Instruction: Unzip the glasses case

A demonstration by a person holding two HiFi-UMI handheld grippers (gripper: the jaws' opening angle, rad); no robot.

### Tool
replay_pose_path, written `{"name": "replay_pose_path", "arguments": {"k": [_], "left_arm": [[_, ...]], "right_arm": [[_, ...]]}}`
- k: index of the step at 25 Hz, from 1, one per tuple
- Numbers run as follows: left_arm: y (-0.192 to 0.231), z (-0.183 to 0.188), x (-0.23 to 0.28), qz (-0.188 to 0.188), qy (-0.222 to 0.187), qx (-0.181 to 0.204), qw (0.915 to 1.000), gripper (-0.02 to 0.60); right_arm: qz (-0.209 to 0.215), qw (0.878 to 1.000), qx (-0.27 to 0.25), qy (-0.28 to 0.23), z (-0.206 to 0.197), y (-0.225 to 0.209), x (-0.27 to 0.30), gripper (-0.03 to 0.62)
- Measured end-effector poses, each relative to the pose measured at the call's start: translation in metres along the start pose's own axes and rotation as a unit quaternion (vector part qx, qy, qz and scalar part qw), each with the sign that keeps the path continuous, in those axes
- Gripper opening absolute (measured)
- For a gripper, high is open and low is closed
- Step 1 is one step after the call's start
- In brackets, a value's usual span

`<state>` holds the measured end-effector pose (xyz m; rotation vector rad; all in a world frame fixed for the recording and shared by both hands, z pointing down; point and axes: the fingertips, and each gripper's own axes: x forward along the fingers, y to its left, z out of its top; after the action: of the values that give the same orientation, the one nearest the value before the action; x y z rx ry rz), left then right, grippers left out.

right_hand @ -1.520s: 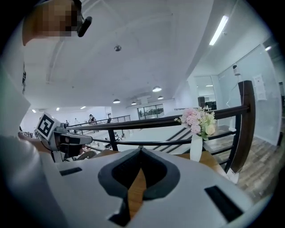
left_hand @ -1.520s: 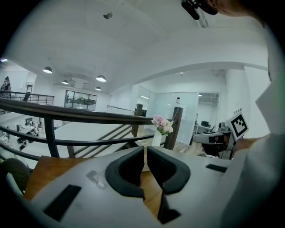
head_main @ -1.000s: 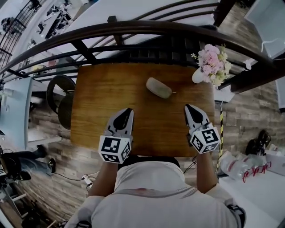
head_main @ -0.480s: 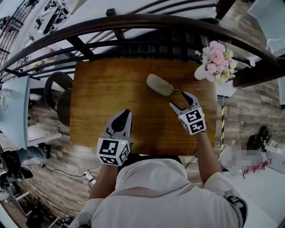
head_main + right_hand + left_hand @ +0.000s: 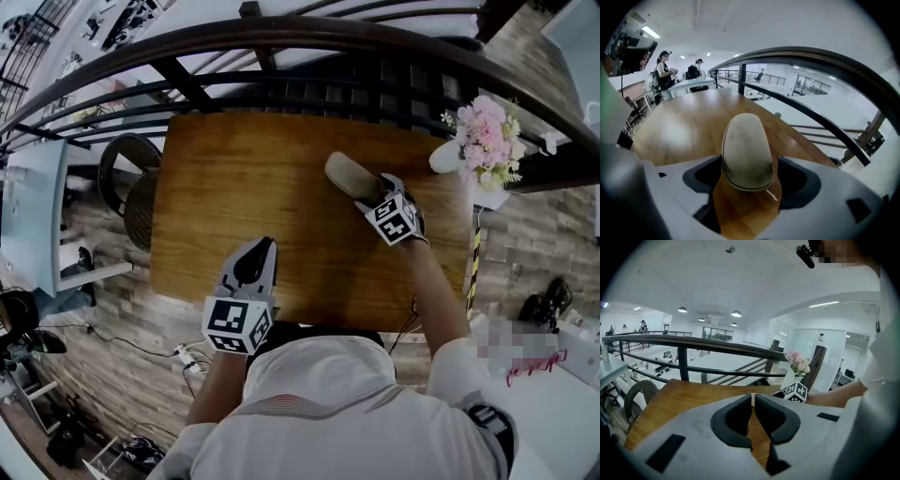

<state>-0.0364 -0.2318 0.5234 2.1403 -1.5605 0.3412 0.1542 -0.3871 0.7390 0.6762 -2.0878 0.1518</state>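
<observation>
Jaws of the right gripper (image 5: pixel 373 190) stand wide, having just been opening; between them lies the near rounded end of the grey glasses case (image 5: pixel 747 150), flat on the wooden table (image 5: pixel 234 178), with a gap to each pad; its small zip pull (image 5: pixel 772 196) sticks out just inside the right-hand jaw; the left gripper (image 5: pixel 752 401) has its jaws closed tip to tip, nothing between them, well apart from the case.
</observation>
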Motion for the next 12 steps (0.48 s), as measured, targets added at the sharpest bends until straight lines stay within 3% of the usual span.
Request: {"name": "replay_pose_path", "arguments": {"k": [5,12], "left_arm": [[-0.001,-0.002,-0.003,-0.005,0.002,0.004,1.0,0.034],[-0.01,0.011,-0.005,-0.02,-0.017,0.014,0.9996,0.034]], "right_arm": [[0.003,1.0,-0.01,0.006,0.0,0.005,0.009,0.412],[-0.001,0.992,0.105,-0.074,0.027,0.008,-0.041,0.391]]}}
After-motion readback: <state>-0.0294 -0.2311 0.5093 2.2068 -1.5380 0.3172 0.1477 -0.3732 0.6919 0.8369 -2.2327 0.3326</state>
